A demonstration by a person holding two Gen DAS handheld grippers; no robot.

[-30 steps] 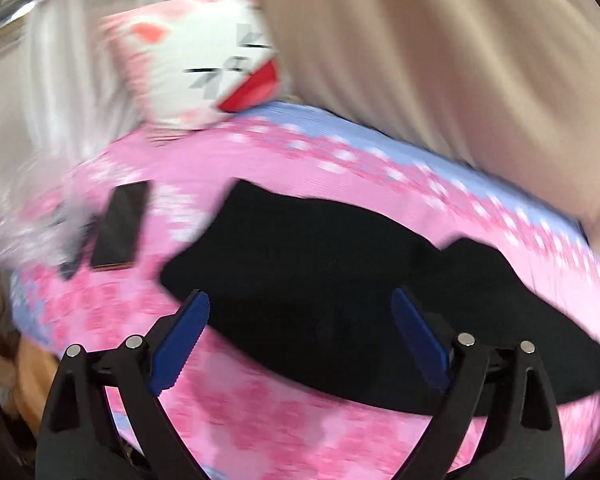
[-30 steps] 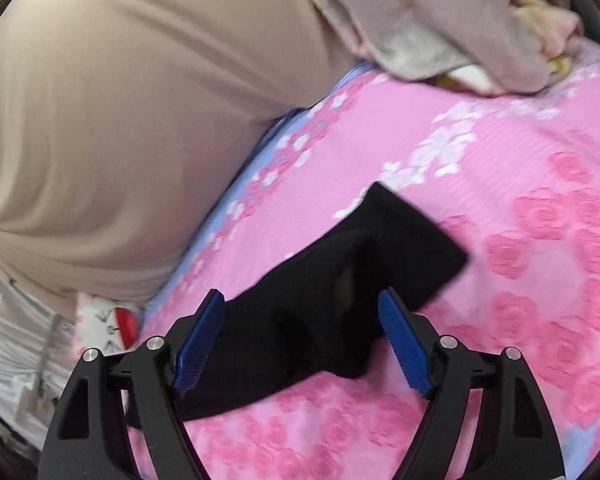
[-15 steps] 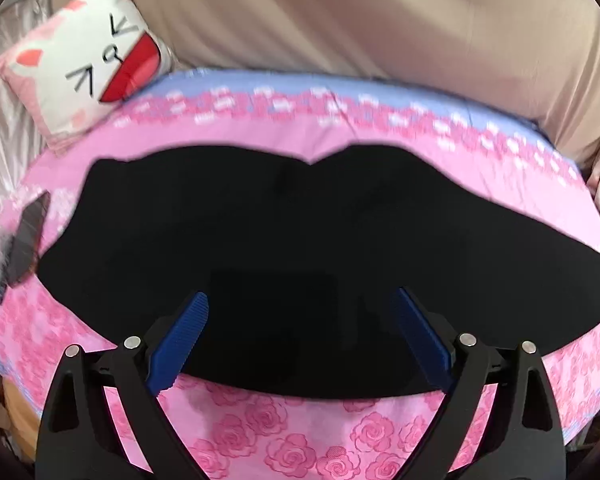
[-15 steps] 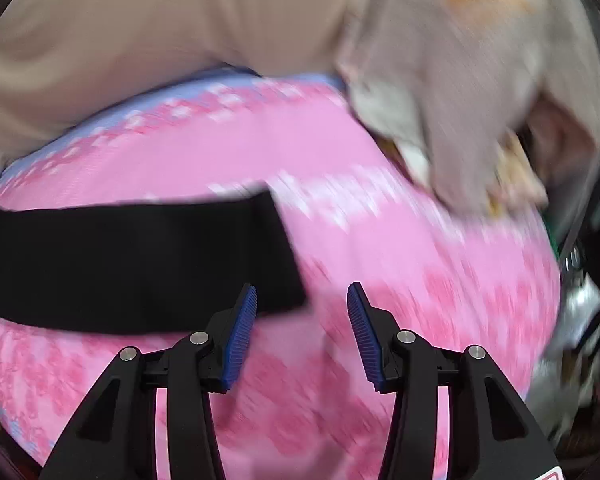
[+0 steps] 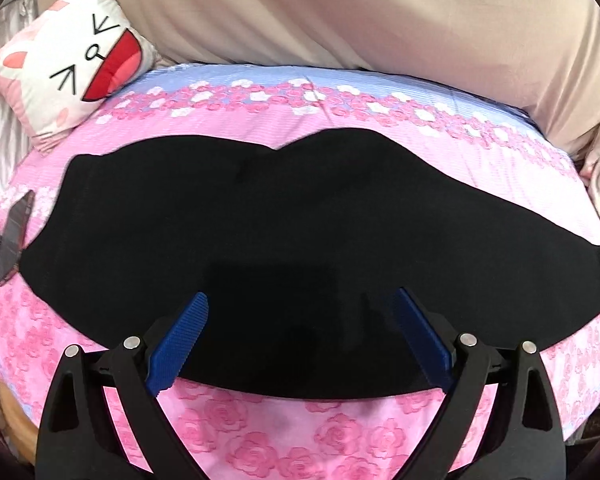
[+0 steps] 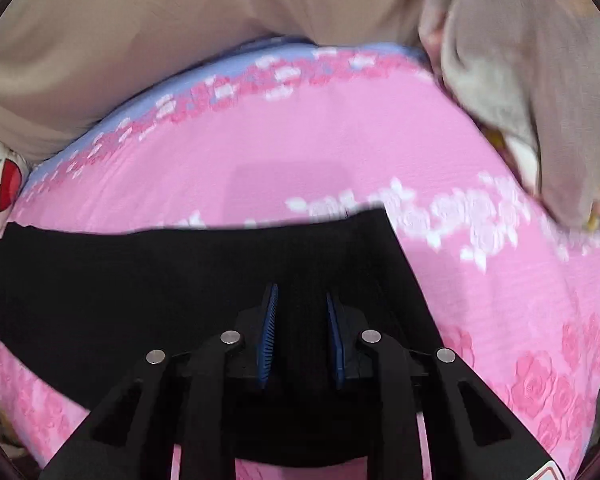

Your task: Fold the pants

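Observation:
Black pants lie flat, spread left to right across the pink flowered bedsheet. My left gripper is wide open above the pants' near edge, around the middle of the garment. In the right wrist view the leg end of the pants lies under my right gripper, whose blue pads stand a narrow gap apart over the fabric near the hem. No cloth is pinched between them.
A white cat-face pillow sits at the far left corner. A dark phone lies at the sheet's left edge. A beige curtain hangs behind the bed. A heap of grey-beige cloth lies at the right end.
The right gripper narrowed its jaws and moved from beside the hem to over the leg end. The left view swung to face the pants squarely, then held still, jaws wide.

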